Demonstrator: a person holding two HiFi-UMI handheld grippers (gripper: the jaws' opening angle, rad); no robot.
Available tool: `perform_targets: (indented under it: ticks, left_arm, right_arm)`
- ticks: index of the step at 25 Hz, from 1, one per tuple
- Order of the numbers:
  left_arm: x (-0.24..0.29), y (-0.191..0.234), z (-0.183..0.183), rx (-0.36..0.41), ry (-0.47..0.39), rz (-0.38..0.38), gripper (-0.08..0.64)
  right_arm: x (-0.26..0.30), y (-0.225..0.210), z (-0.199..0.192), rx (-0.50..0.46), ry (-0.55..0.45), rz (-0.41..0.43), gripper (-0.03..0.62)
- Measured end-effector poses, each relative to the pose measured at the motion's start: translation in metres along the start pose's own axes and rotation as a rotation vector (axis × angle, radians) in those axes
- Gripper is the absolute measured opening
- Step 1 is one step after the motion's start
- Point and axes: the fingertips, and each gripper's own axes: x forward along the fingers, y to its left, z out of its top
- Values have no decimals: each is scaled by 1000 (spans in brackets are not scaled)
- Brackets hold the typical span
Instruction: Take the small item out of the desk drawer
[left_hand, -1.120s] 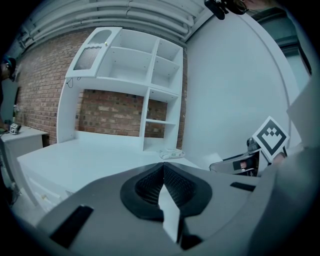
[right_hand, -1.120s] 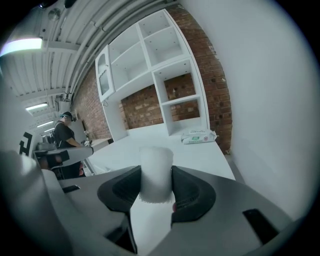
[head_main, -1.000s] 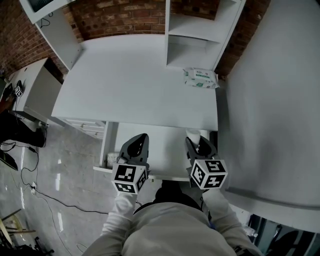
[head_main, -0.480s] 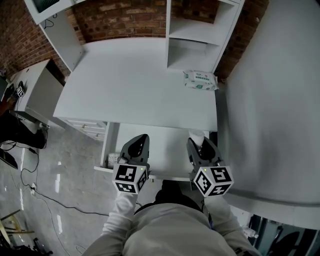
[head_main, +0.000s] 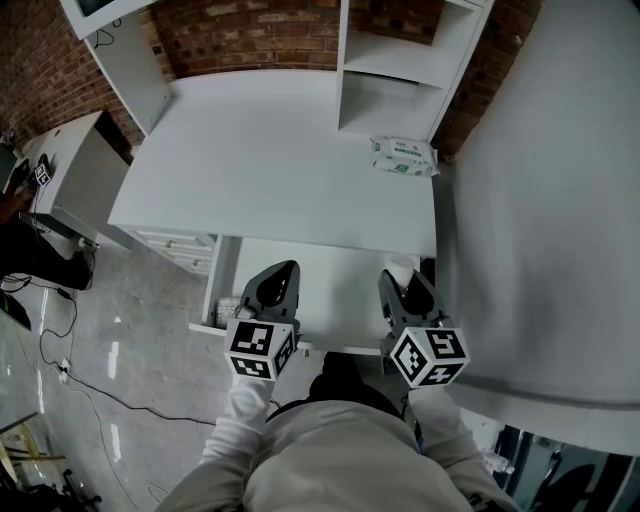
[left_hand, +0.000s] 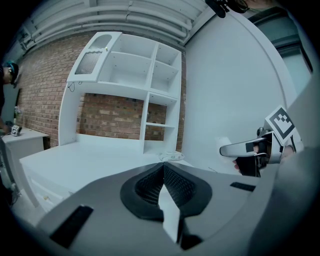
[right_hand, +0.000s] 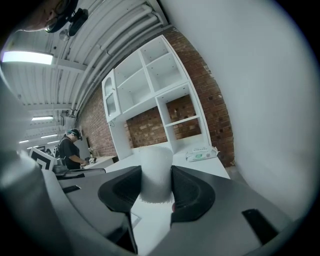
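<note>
Head view: the left claw and the right claw reach over the open drawer below the worktop, where a pack of wipes lies. A small white cup sits at the right claw's tips, at the drawer's back right.

Left gripper view: the left claw is closed, with nothing in it.

Right gripper view: the right claw clamps the cup between both pads.

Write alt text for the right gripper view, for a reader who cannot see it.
The right gripper has its dark jaws closed on a small white cylinder, upright between them. Beyond are a white desk with a pack of wipes, a white shelf unit against a brick wall, and a person far off at the left.
</note>
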Motion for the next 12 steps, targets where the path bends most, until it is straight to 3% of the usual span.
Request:
perform_targets:
  ticks: [12]
  left_arm:
    - [3,6,0,-4,-2,3,18]
  right_arm:
    - [3,1,-3,10,4,3,193]
